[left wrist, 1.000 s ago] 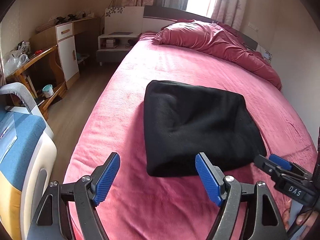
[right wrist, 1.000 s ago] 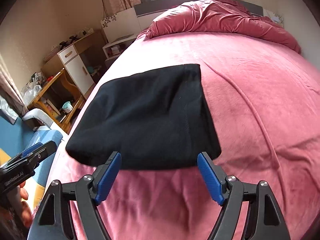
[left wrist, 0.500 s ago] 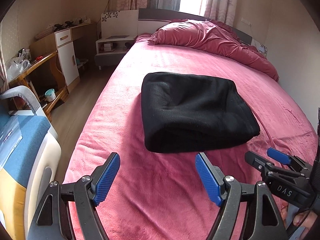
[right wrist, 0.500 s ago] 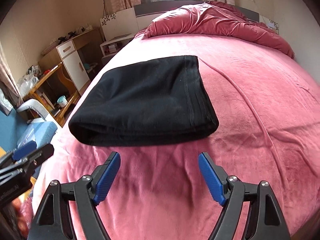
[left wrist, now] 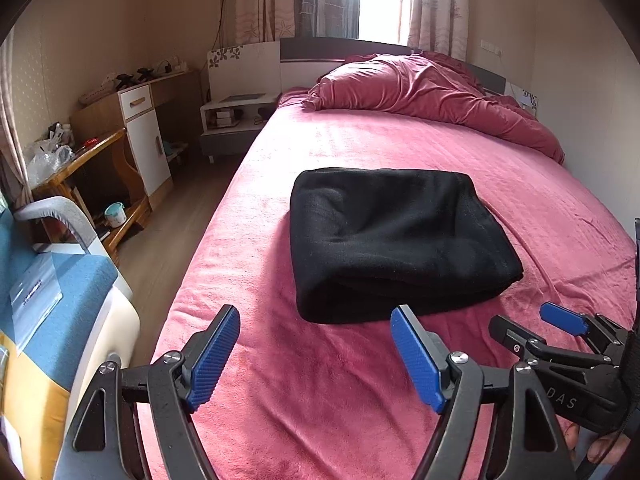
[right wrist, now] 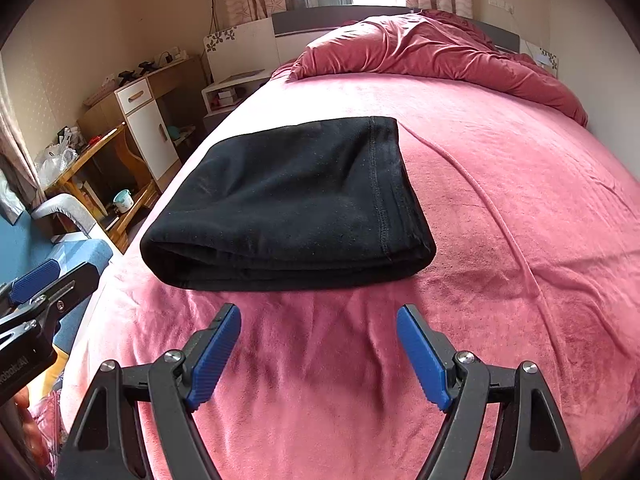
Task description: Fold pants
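Pants [left wrist: 394, 240], black and folded into a thick rectangle, lie on the pink bedsheet [left wrist: 320, 400] near the bed's left edge. The left gripper [left wrist: 316, 350] hangs at their 6 o'clock, jaws spread wide with nothing between them. The right gripper [right wrist: 320, 350] hangs beside it, equally wide and empty. A rumpled duvet [left wrist: 424, 88] sits at 12 o'clock.

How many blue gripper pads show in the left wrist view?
3. Two are on the left gripper, low in the frame, apart over the pink bed. One is on the right gripper at the right edge; its other pad is hidden.
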`<state>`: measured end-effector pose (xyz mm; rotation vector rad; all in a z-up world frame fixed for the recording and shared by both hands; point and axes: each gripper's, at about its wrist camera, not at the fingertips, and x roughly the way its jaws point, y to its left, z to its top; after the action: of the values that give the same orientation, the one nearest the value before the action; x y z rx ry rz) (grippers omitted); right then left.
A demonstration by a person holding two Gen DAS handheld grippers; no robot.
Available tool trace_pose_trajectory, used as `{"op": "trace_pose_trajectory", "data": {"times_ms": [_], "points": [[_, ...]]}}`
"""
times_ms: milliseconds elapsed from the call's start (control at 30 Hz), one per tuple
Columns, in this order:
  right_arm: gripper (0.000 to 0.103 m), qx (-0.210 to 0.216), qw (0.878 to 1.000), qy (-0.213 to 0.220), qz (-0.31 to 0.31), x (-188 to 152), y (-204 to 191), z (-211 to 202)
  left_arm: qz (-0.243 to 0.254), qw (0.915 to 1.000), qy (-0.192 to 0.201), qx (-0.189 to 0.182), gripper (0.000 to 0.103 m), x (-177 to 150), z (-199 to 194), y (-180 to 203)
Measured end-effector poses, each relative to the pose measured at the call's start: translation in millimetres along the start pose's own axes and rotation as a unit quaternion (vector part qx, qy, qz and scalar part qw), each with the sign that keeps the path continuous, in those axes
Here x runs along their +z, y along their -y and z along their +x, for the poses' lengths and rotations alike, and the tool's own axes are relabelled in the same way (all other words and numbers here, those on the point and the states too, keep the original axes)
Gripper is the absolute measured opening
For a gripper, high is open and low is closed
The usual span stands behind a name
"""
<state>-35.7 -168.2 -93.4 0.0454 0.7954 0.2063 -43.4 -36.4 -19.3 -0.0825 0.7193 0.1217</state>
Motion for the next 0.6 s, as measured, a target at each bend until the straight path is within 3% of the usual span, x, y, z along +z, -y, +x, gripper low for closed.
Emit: {"op": "trace_pose_trajectory", "data": {"times_ms": [600], "points": [[0.081,-0.001,1.000,0.004,-0.004,0.1,1.9,-1.8,-0.004,1.0000,0.001,0.007,0.079,-3.6,-0.9,-3.3]]}}
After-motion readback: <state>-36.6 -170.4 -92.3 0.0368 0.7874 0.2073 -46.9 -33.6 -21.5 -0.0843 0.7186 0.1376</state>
